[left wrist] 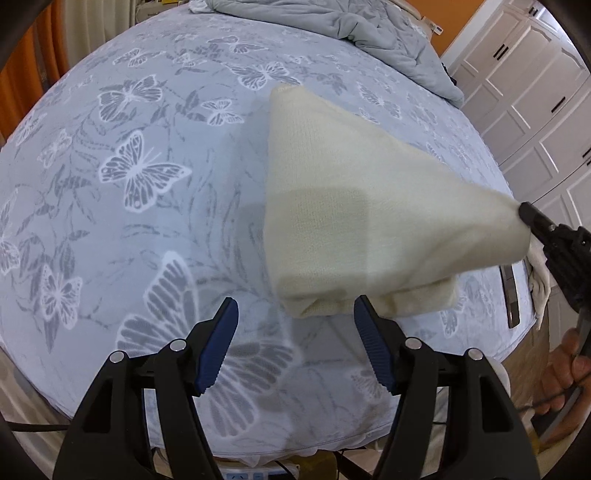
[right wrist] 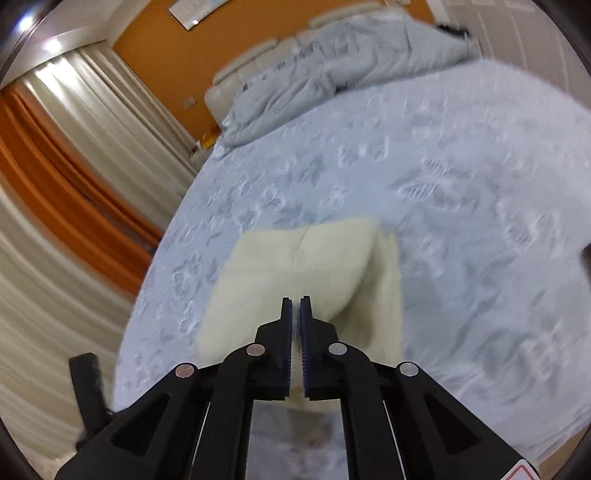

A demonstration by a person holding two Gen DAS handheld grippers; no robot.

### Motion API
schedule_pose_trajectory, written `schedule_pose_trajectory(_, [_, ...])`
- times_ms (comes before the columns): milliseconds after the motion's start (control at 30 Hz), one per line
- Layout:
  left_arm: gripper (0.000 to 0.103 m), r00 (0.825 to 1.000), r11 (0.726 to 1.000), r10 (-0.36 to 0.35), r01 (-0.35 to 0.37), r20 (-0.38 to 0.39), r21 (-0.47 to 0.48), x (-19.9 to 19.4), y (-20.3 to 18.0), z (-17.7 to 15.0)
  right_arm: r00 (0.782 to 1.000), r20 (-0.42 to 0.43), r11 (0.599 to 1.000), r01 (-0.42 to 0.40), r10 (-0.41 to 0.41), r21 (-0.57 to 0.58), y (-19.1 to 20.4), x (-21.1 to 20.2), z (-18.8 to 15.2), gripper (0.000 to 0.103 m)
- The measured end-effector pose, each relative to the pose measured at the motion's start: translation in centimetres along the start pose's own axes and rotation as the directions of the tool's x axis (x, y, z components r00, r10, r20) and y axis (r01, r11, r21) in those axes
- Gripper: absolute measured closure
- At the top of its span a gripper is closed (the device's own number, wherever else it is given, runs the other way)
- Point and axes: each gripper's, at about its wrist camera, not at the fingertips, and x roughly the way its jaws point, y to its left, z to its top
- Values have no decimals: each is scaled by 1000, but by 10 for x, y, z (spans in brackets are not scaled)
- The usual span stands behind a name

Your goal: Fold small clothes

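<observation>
Wide bare butterfly-print mattress (left wrist: 147, 206) open toward its left edge. Rumpled grey duvet (left wrist: 373, 33) blocking the far end; cream knit garment (left wrist: 354, 221), lifted, hanging across the near right part.

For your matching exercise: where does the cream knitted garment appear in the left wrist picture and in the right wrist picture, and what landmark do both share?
Left wrist view: the cream knitted garment fills centre-right, its corner pinched by the right gripper at the right edge.
Right wrist view: the garment lies lower centre, just beyond the gripper.
Shared landmark: the crumpled grey duvet at the far end of the butterfly sheet.
</observation>
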Motion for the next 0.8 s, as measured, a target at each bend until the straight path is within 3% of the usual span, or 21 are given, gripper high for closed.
schedule_pose_trajectory(33, [40, 1000, 1000, -5, 5, -4, -4, 1, 1, 0, 998, -49, 999, 50, -51, -19, -7, 14, -6, 100])
schedule_pose_trajectory(67, [40, 1000, 1000, -11, 11, -10, -12, 3, 1, 1, 977, -161, 991, 131, -136, -41, -25, 48, -22, 100])
schedule_pose_trajectory(100, [40, 1000, 1000, -21, 21, -19, -23, 5, 0, 2, 960, -237, 989, 144, -146, -27, -40, 69, -36, 100])
schedule_pose_trajectory(233, [40, 999, 999, -40, 40, 20, -24, -8, -7, 11, 986, -148, 993, 91, -79, 74, -35, 37, -24, 99])
schedule_pose_trajectory(300, [40, 998, 999, -45, 46, 41, -25, -10, -12, 20, 990, -96, 993, 109, -104, 49, -21, 18, -14, 96])
schedule_pose_trajectory(400, [40, 998, 1000, -10, 11, 54, -10, -1, -21, 37, 996, -42, 997, 73, -74, -18, 9, 5, 2, 92])
schedule_pose_trajectory(467, [40, 998, 999, 30, -31, 62, 9, 9, -29, 46, 996, -67, 997, 50, -54, -63, 23, 19, 5, 92])
schedule_pose_trajectory(533, [37, 996, 995, 81, -82, 31, 48, 28, -33, 49, 986, -147, 992, 64, -80, -112, 27, 48, -11, 93])
schedule_pose_trajectory(600, [36, 993, 990, 116, -114, -15, 89, 52, -33, 47, 939, -285, 972, 141, -192, -189, 15, 102, -44, 103])
schedule_pose_trajectory(633, [34, 989, 984, 142, -136, -45, 115, 62, -34, 44, 935, -291, 967, 144, -202, -210, 12, 109, -54, 103])
schedule_pose_trajectory(700, [34, 982, 973, 182, -173, -42, 155, 69, -35, 39, 945, -267, 972, 143, -191, -189, 23, 90, -46, 98])
schedule_pose_trajectory(800, [34, 985, 980, 164, -157, -50, 122, 65, -32, 39, 975, -186, 981, 87, -120, -176, 44, 60, -34, 93])
